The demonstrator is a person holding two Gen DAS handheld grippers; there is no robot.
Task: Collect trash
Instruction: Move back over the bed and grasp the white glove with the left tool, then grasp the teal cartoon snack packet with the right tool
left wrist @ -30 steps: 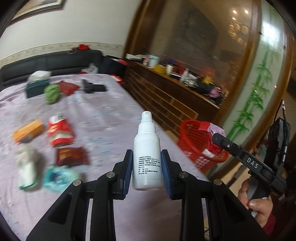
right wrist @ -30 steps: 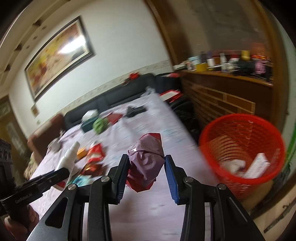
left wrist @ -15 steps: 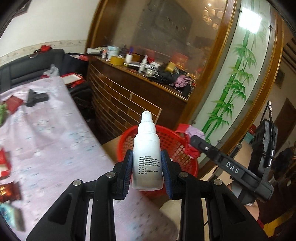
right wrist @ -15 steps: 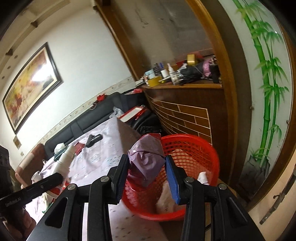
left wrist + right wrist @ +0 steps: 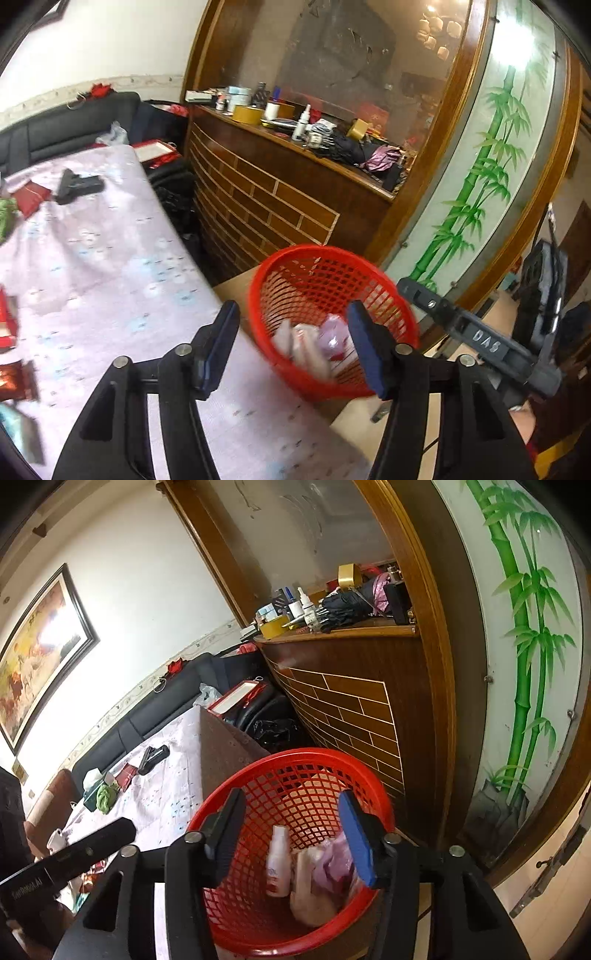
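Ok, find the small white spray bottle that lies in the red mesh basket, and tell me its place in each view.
Left wrist: blurred pale trash lies in the red mesh plastic basket; the bottle cannot be told apart there.
Right wrist: the small white spray bottle stands low centre, against the basket's inner wall, beside a crumpled purple wrapper.
Shared landmark: the green bamboo panel.

The left gripper [image 5: 293, 345], jaws apart and bare, hangs above the red basket [image 5: 280, 266].

Black left gripper [image 5: 293, 347], blue pads [image 5: 364, 347], silver screws, possibly "DAS" lettering
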